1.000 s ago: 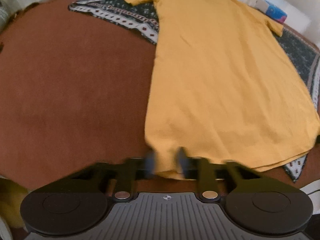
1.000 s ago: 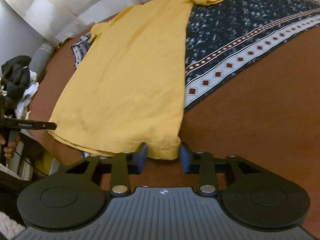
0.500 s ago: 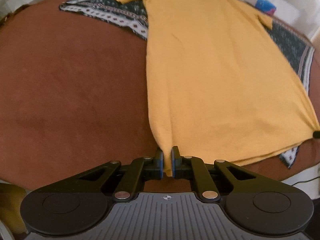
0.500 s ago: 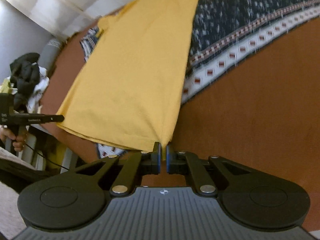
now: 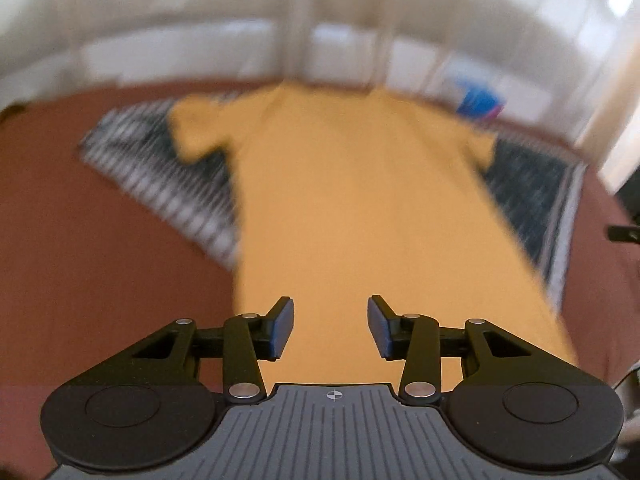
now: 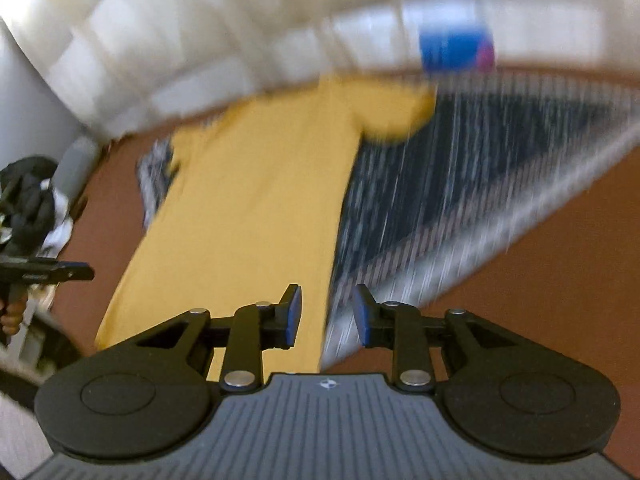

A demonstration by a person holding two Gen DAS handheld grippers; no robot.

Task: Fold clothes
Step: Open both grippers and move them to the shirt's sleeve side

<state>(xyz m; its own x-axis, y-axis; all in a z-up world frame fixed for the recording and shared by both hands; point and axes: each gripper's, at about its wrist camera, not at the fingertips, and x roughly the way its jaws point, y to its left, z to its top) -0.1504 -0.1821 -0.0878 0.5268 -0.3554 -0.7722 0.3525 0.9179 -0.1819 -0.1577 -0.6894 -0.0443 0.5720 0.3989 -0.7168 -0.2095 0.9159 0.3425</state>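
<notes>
A yellow t-shirt lies flat on a brown bed, collar end far, hem end near; both views are motion-blurred. My left gripper is open and empty, raised above the shirt's near part. My right gripper is open and empty over the shirt's right edge, where it meets the patterned cloth. The left gripper's tip also shows at the left edge of the right wrist view. The shirt's near hem is hidden behind both gripper bodies.
A dark patterned cloth lies under the shirt and spreads to both sides. A blue box sits at the far edge by a white wall. A pile of dark clothes lies off the bed's left side.
Both grippers were shut on the shirt's hem corners half a second ago; now both have opened, let go, and risen and tilted up. The shirt lies flat.
</notes>
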